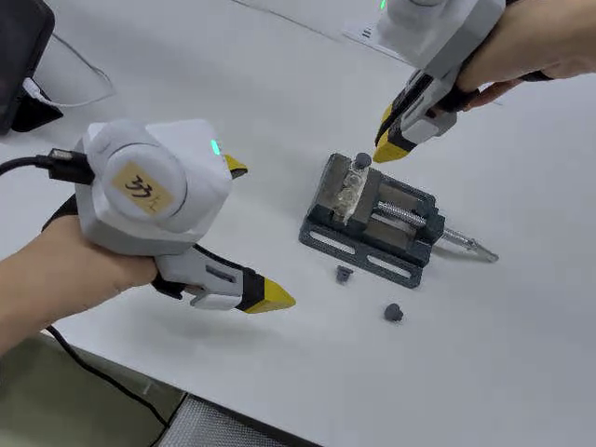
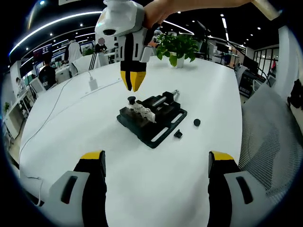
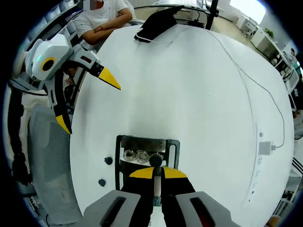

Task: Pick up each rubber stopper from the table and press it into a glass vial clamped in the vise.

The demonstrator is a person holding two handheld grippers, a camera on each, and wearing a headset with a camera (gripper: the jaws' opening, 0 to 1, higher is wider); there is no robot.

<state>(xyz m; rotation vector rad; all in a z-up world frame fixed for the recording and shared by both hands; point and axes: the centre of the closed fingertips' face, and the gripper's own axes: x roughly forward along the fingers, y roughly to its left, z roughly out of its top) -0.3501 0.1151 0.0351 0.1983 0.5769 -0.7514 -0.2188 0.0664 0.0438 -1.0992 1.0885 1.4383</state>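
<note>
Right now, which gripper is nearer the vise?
Right. The right gripper is shut, its tips right by the stoppered vial clamped in the vise; the left gripper is open, well off to the vise's side.

1. Open-plan office: curved ceiling light strips [image 2: 57, 29] over distant desks with a seated person [image 2: 47, 73].
2. Grey mesh office chair [image 2: 270, 137] beside the large white round surface [image 2: 142, 170].
3. Leafy green potted plant [image 2: 177, 46] and white power strip [image 2: 92, 84] on it.
</note>
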